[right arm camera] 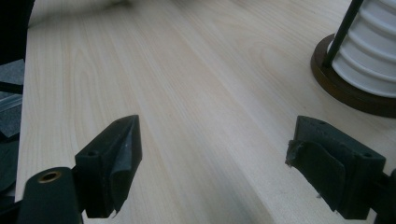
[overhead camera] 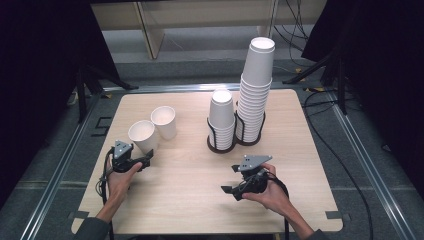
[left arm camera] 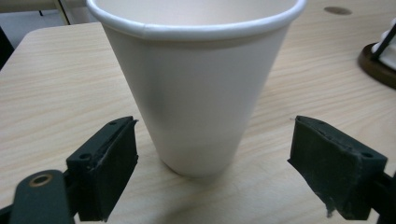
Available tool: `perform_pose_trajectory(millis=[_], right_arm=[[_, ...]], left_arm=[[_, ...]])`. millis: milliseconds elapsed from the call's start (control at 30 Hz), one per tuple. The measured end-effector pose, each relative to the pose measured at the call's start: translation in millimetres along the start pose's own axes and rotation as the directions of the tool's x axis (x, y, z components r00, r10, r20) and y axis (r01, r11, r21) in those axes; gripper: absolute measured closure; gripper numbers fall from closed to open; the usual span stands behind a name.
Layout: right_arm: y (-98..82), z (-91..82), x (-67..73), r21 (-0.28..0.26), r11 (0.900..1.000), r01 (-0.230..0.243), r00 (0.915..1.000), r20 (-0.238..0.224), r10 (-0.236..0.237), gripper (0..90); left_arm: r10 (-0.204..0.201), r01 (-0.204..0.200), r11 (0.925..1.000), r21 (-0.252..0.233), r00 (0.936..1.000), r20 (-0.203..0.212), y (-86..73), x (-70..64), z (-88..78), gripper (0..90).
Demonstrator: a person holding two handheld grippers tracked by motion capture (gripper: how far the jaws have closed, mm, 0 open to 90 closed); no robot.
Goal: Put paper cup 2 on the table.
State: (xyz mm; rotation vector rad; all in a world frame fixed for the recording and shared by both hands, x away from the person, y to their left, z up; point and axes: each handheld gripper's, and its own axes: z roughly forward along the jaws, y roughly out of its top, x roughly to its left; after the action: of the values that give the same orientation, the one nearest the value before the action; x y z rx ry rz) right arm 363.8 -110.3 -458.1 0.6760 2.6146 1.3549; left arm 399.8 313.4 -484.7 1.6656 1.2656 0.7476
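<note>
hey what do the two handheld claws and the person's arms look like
Both the left claw and the right claw are black, each with a grey three-cornered plate on top and a black cable trailing back. Their jaws are blocky, with worn dark pads. Dark sleeves show at the person's forearms.

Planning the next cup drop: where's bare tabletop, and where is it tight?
Free: the wide strip of table between the left gripper and right gripper, in front of the cup holders; also the right edge beyond the tall stack. Crowded: the left side, where the near cup stands against the far cup, the left gripper's open jaws flanking it.
</note>
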Motion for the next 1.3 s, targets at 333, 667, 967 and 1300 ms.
perform_pose_trajectory(millis=[333,667,967,1300], right_arm=[[-1.1,0.4,-4.9,-0.007,1.0,0.0,1.0,0.01,0.0,17.5],[-3.3,-1.0,-3.9,-0.002,1.0,-0.007,0.9997,0.022,0.007,17.4],[-5.8,-5.3,-2.1,-0.015,0.999,-0.031,0.9993,0.021,0.032,17.4],[-4.5,-1.8,-0.4,-0.01,0.999,-0.032,0.9994,0.014,0.032,17.4]], left_arm=[[0.008,-0.008,1.0,0.0,0.9988,0.049,-2.7,-17.7,-21.7,14.2],[-0.001,0.001,1.0,0.003,0.9886,0.15,-8.5,-41.3,-43.7,14.2],[0.047,-0.047,0.9989,-0.007,0.9753,0.216,-12.8,-65.8,-55.3,14.2],[0.088,-0.091,0.9959,-0.004,0.9553,0.282,-20.3,-87.7,-65.4,14.2]])
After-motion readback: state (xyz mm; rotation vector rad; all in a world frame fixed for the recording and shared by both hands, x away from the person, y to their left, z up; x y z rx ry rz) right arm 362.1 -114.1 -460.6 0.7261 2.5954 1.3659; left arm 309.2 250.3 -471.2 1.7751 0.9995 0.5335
